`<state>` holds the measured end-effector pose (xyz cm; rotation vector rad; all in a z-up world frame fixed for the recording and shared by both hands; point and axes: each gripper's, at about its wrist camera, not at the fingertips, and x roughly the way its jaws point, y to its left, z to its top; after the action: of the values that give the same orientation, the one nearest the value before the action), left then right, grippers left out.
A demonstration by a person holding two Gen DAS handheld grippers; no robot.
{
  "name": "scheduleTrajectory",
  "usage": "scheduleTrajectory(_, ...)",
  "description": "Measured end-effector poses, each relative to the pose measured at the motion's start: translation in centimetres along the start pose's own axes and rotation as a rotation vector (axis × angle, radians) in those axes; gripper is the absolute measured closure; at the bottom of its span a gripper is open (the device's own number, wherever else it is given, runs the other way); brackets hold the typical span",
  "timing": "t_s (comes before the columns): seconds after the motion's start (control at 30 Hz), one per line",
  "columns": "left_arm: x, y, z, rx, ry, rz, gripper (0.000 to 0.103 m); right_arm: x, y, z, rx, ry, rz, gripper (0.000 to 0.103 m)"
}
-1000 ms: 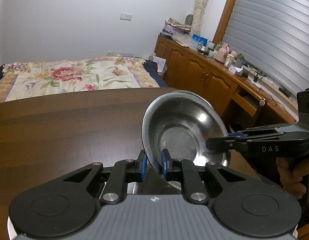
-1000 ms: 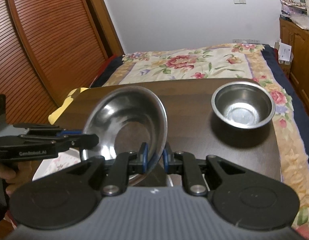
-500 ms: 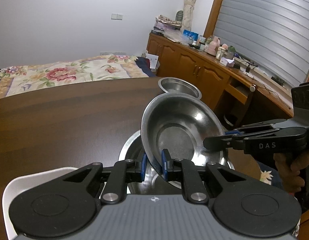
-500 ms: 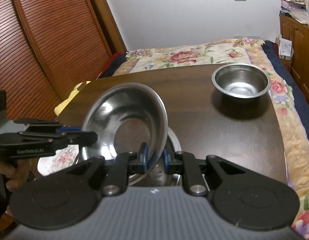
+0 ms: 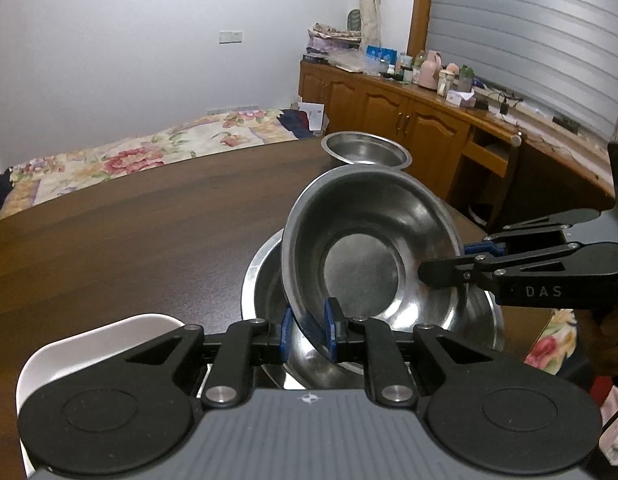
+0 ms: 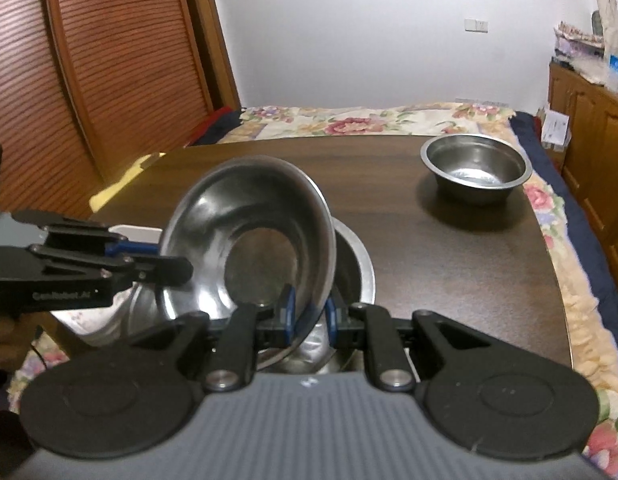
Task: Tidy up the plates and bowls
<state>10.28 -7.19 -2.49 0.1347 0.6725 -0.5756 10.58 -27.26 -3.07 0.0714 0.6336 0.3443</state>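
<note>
Steel bowl (image 5: 369, 248) hangs tilted just above bigger bowl (image 6: 359, 268) on desk (image 5: 121, 240), left tool (image 5: 307, 330) & right tool (image 6: 307, 316) each pinching opp. rim edges so I can nest it level w/o it swinging or clanging.

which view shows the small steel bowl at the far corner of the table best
The right wrist view: the small steel bowl shows whole there, rim, inside and outer wall, standing apart on the table. In the left wrist view the small steel bowl shows only its upper part, the rest hidden behind the tilted held bowl.
</note>
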Motion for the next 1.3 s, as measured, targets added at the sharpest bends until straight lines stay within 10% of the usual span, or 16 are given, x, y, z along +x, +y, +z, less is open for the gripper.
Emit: scheduleTrajectory(1.3, 0.9, -0.1, -1.0, 0.064, -0.031, 0.082, 0.087, 0.1, 0.9, 0.4, -0.129, -0.026, -0.058, 0.092)
